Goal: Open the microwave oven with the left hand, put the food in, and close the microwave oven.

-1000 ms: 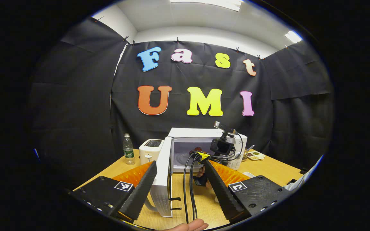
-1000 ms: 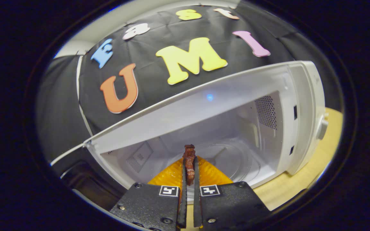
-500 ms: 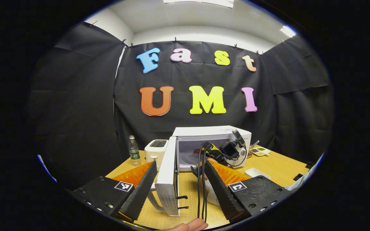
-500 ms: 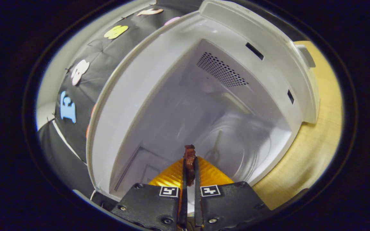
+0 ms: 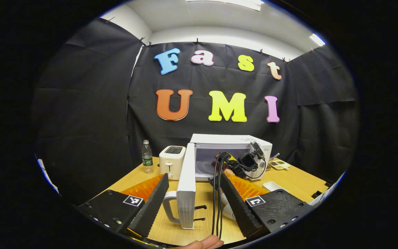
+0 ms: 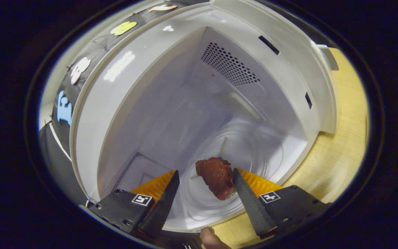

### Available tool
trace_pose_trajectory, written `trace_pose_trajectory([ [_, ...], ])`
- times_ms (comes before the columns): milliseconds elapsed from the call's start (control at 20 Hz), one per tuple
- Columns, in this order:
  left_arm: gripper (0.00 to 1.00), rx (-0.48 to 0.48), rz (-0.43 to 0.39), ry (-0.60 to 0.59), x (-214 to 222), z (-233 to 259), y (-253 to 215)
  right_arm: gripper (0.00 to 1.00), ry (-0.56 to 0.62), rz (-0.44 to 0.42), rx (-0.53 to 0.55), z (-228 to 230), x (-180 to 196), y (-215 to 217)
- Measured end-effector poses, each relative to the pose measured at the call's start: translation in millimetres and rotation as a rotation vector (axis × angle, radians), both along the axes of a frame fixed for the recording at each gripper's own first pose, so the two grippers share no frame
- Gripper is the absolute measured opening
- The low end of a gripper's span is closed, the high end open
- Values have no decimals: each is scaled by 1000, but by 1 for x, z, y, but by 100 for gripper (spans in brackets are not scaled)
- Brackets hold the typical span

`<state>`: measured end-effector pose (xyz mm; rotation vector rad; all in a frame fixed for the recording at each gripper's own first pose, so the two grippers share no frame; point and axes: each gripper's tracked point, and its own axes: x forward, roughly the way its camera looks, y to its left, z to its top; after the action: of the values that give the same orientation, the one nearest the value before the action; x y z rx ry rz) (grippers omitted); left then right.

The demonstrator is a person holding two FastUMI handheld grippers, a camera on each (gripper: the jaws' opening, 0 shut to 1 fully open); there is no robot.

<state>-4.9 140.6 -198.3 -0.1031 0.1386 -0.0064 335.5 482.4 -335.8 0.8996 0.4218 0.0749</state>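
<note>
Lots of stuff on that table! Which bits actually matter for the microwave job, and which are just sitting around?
Part of the job:
microwave
its open door
piece of meat on the glass turntable
right gripper, jaws apart
left gripper, jaws apart

Just lying about:
toaster
water bottle
snack tray
white dish

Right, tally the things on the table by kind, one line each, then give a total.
Microwave oven, door open: 1
Toaster: 1
Water bottle: 1
Piece of food on the oven's glass plate: 1
Tray of food right of the oven: 1
White dish: 1
Total: 6
</note>
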Motion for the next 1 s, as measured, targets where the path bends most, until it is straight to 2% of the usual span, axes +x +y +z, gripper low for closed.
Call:
trace_pose_trajectory([
  [300, 92, -10, 7, -23, -15, 8, 1, 98, -50, 33, -44, 33, -22, -15],
  [550, 92, -25, 17, -57, -22, 15, 15, 98, -74, 105, -61, 50, -64, -37],
  [800, 92, 22, 134, 8, -19, -13, 52, 99, -129, 233, -151, 60, -123, -65],
  [850, 82, 26, 151, 22, -18, -20, 57, 99, -148, 253, -155, 65, -135, -72],
  [900, 92, 22, 168, 34, -19, -26, 63, 99, -169, 273, -163, 70, -147, -79],
  [950, 82, 5, 188, 46, -19, -29, 69, 98, -186, 291, -176, 73, -157, -86],
  [1000, 89, -7, 195, 58, -20, -33, 70, 98, -203, 304, -190, 77, -167, -94],
])
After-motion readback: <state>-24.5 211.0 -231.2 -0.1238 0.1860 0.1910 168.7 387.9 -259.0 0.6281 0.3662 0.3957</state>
